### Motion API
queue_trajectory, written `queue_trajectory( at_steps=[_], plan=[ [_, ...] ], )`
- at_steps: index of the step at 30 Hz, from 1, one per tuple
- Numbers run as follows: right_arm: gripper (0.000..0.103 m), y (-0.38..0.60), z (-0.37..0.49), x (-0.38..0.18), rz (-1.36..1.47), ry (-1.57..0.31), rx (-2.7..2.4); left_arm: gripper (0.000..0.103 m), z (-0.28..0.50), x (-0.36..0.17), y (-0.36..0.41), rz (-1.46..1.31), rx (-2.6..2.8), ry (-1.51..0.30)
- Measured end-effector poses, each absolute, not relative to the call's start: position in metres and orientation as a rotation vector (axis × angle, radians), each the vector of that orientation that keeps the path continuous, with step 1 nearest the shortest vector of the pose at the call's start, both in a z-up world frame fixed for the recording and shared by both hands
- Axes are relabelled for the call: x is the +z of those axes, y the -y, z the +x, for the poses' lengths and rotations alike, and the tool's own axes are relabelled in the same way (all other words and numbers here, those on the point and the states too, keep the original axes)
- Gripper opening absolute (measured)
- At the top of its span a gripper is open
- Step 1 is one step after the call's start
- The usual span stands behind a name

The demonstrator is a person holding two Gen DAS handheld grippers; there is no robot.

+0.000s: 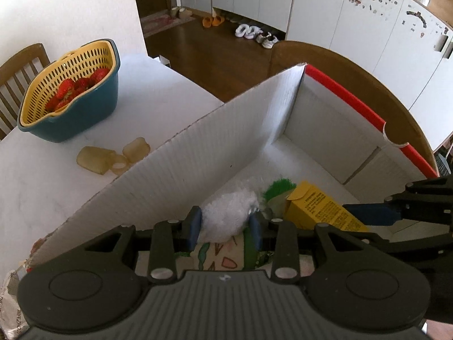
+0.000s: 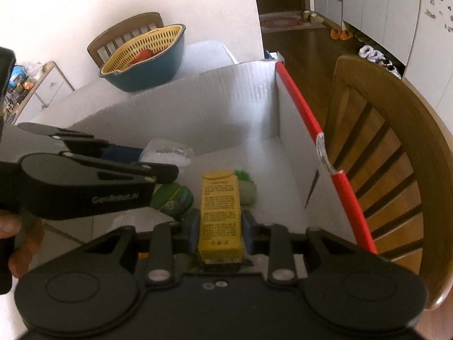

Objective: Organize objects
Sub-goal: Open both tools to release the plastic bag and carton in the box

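A white cardboard box [image 1: 198, 147] with a red-edged far wall stands on the white table. Both grippers reach down into it. My left gripper [image 1: 225, 221] is shut on a white crinkly plastic bundle [image 1: 226, 212], its blue pads pressing both sides. My right gripper [image 2: 220, 222] is shut on a yellow printed carton [image 2: 219, 212], held lengthwise over the box floor. The same carton [image 1: 320, 209] shows at the right of the left wrist view. In the right wrist view the left gripper [image 2: 158, 167] comes in from the left with the bundle [image 2: 167, 153].
Inside the box lie a green bristly item [image 1: 279, 188], a green round object [image 2: 172, 198] and a patterned item [image 1: 223, 255]. A teal bowl with a yellow strainer of strawberries [image 1: 70, 93] and amber plastic pieces [image 1: 104, 160] sit on the table. A wooden chair [image 2: 382, 155] stands behind the box.
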State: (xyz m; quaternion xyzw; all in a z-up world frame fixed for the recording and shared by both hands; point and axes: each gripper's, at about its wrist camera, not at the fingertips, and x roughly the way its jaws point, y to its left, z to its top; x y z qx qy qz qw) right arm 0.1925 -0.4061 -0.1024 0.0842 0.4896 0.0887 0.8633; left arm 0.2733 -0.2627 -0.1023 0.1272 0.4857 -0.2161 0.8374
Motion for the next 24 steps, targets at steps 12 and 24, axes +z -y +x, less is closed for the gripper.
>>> queue_trajectory(
  at_steps=[12,24],
  plan=[
    [0.034,0.413,0.193,-0.1,0.173,-1.021,0.181,0.059,0.271,-0.103,0.263,0.277,-0.461,-1.022],
    [0.044,0.417,0.175,-0.081,0.176,-0.98,0.218,0.059,0.252,-0.075,0.244,0.201,-0.463,-0.977]
  ],
)
